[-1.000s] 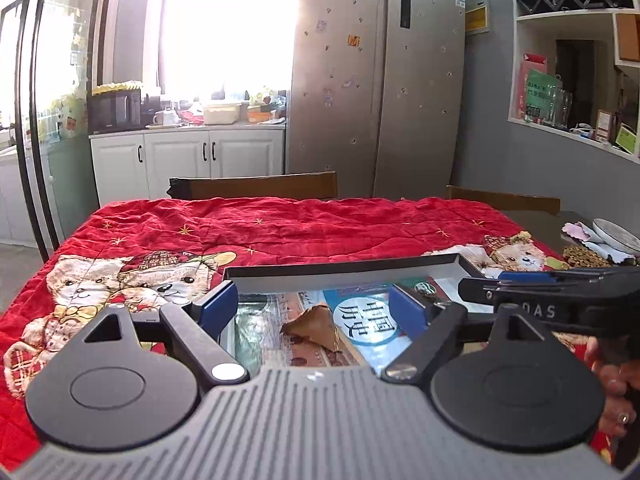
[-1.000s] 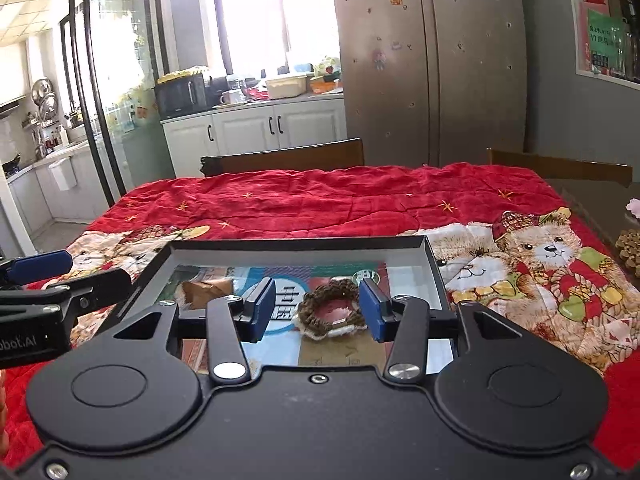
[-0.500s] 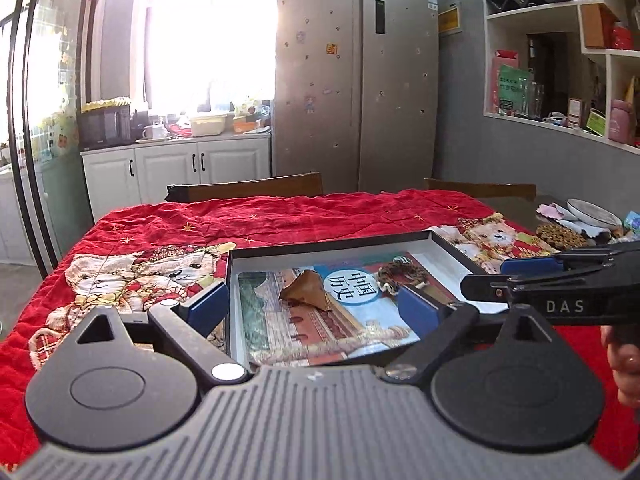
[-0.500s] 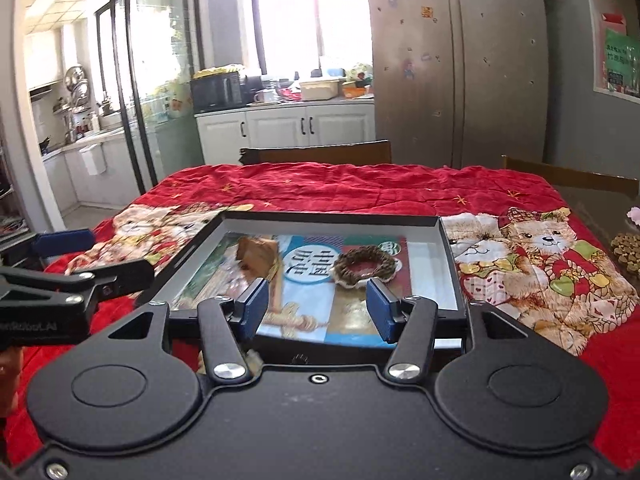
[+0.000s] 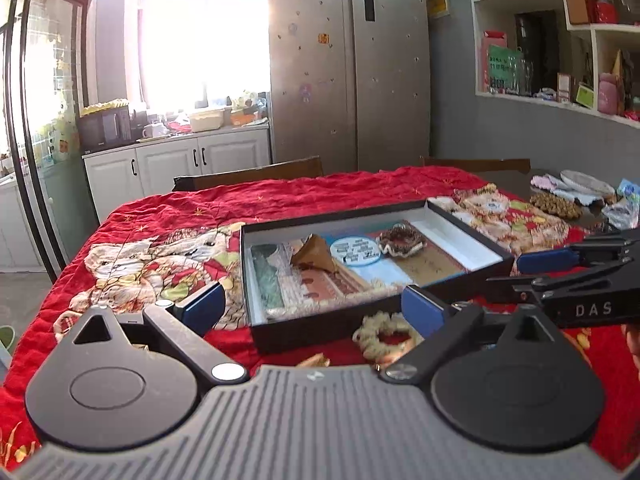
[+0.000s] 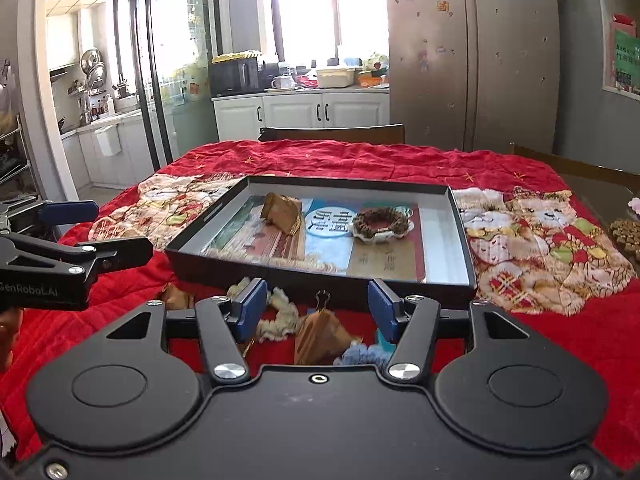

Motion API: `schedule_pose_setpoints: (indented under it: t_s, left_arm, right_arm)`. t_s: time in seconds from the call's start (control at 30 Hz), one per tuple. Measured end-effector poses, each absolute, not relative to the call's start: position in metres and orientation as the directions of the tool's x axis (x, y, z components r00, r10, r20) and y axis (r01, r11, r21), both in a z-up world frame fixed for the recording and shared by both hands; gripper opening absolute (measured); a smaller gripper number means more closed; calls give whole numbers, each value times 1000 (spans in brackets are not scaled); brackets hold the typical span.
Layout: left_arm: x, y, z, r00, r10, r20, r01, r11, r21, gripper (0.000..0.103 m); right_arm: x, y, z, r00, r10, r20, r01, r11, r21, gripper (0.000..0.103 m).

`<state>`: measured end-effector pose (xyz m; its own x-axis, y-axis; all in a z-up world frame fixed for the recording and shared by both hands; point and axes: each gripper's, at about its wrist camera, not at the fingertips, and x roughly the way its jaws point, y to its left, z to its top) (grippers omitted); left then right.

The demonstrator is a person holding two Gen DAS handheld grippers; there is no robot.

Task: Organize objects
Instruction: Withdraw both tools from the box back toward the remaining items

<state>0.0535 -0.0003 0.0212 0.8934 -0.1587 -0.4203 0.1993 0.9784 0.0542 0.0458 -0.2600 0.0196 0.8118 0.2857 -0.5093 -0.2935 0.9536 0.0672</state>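
While right claw (image 6: 316, 308) gapes, box (image 6: 320, 276) just beyond

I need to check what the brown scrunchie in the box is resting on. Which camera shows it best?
The right wrist view: the brown scrunchie sits near mid-frame, seen from above, its whole ring lying on the printed sheet inside the black box. The left wrist view shows it smaller and at a lower angle.
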Motion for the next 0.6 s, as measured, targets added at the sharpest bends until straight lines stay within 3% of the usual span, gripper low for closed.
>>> schedule_pose_setpoints:
  t_s: [0.6]
  left_arm:
    - [35, 1, -1, 871, -165, -462, 223, 972, 74, 101]
  right_arm:
    - [4, -258, -2, 789, 349, -505, -364, 929, 73, 55]
